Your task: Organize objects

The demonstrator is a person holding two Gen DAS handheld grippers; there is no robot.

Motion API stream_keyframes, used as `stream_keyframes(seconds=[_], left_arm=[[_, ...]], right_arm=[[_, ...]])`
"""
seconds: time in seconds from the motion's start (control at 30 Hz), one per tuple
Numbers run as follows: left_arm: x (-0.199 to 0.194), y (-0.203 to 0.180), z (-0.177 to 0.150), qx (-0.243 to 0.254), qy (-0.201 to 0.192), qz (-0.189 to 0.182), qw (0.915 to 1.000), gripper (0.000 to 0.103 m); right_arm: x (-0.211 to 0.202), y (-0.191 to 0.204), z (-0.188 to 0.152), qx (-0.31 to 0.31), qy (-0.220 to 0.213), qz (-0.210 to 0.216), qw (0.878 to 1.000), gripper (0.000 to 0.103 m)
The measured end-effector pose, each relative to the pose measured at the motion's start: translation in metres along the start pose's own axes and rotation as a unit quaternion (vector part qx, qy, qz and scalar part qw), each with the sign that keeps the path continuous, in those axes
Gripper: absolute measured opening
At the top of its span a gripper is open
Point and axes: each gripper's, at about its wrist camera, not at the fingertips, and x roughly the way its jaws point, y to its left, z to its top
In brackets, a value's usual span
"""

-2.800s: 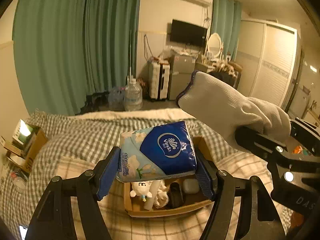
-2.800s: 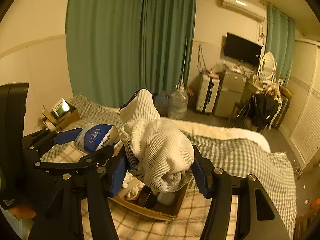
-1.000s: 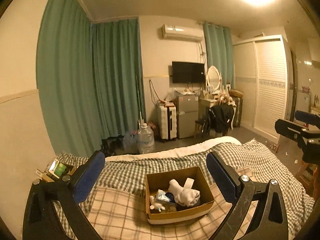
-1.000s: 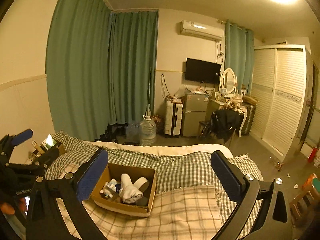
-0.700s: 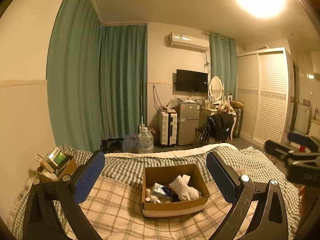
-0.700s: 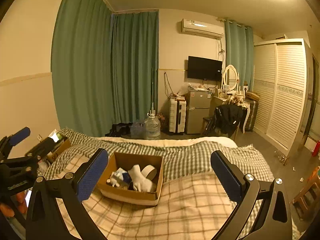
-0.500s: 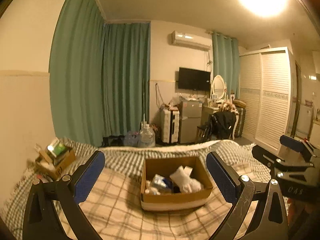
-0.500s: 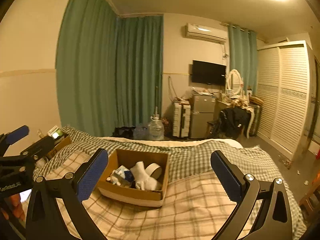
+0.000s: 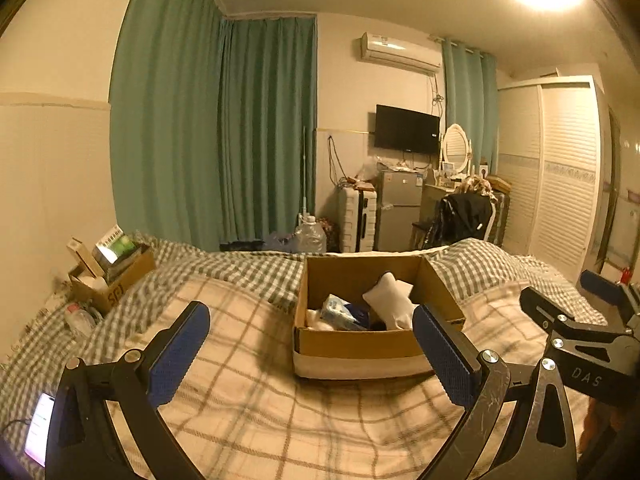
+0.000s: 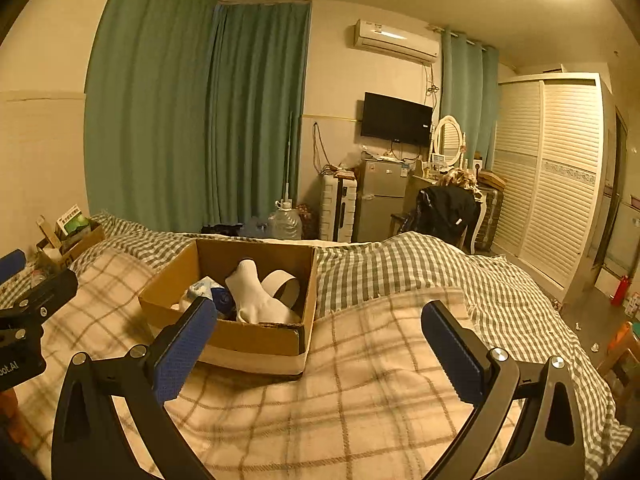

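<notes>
A cardboard box sits on the checked bed cover; it also shows in the right wrist view. Inside lie a white sock, a blue tissue pack and a roll of tape. My left gripper is open and empty, low over the bed in front of the box. My right gripper is open and empty, to the right of the box. Each gripper shows at the edge of the other's view.
A second cardboard box with packets stands at the bed's left edge by the wall. A lit phone lies at the near left. Beyond the bed are a water jug, suitcase, small fridge and wardrobe.
Both grippers released the tissue pack and the sock into the box, pulled back, and have since sunk lower toward the bed, so the box looks closer.
</notes>
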Motion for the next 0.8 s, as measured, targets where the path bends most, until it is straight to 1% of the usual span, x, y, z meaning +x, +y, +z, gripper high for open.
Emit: stream_keyframes(seconds=[0.07,0.17,0.53,0.8], left_arm=[[-0.0001,0.0007,0.0010,-0.001,-0.002,0.005,1.0000,0.103],[0.0018,0.0036,0.0024,-0.010,0.003,0.001,0.9999,0.103],[0.0037,-0.0019,0.0014,0.006,0.009,0.000,0.9999,0.103],[0.0040,-0.0014,0.0010,0.003,0.011,0.001,0.9999,0.103]], right_arm=[[0.0024,-0.0015,-0.0003,0.003,0.004,-0.004,1.000,0.103],[0.0053,-0.0038,-0.0016,0.012,0.010,0.001,1.000,0.103],[0.0015,-0.0041,-0.0002,0.015,0.011,0.003,1.000,0.103],[0.0015,-0.0037,0.0006,0.012,0.012,0.002,1.000,0.103]])
